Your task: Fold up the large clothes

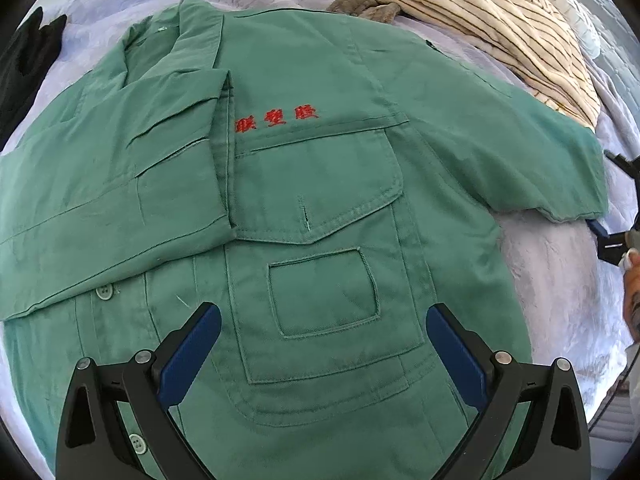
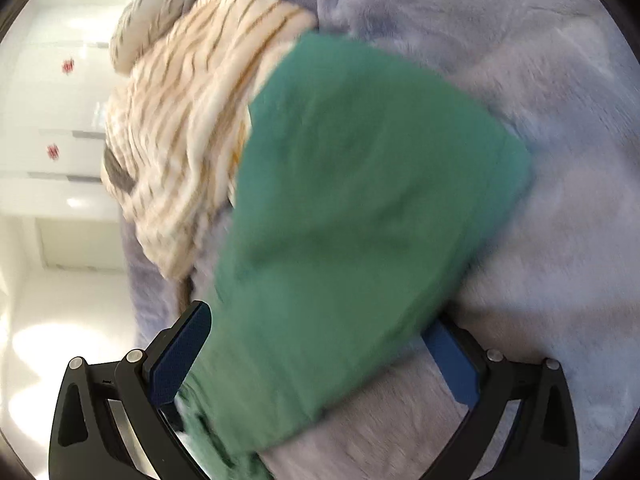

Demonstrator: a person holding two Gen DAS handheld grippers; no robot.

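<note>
The green jacket [image 1: 312, 208] lies front-up on a pale purple blanket [image 1: 552, 280], spread flat so that each side can be folded inward. One sleeve has already been laid across the chest on the left, its cuff edge reaching the middle by the red embroidered letters [image 1: 276, 119]. The other sleeve [image 2: 360, 200] stretches to the right and looks to be the next part to fold. The left gripper [image 1: 322, 344] hovers over the near part of the jacket, above the chest pocket, its jaws wide apart and holding nothing; I judge it is waiting, ready to pin the body while the sleeve comes over. The right gripper [image 2: 316, 352] sits at the sleeve's end with the cloth lying between its spread jaws. The view is blurred, so I cannot tell whether it has any hold on the cloth. The jacket is a stiff work cloth with stitched pockets, a buttonhole in the pocket flap and pale buttons down the front. A striped cream garment [image 1: 480, 20] is heaped at the far right, just beside the shoulder.
</note>
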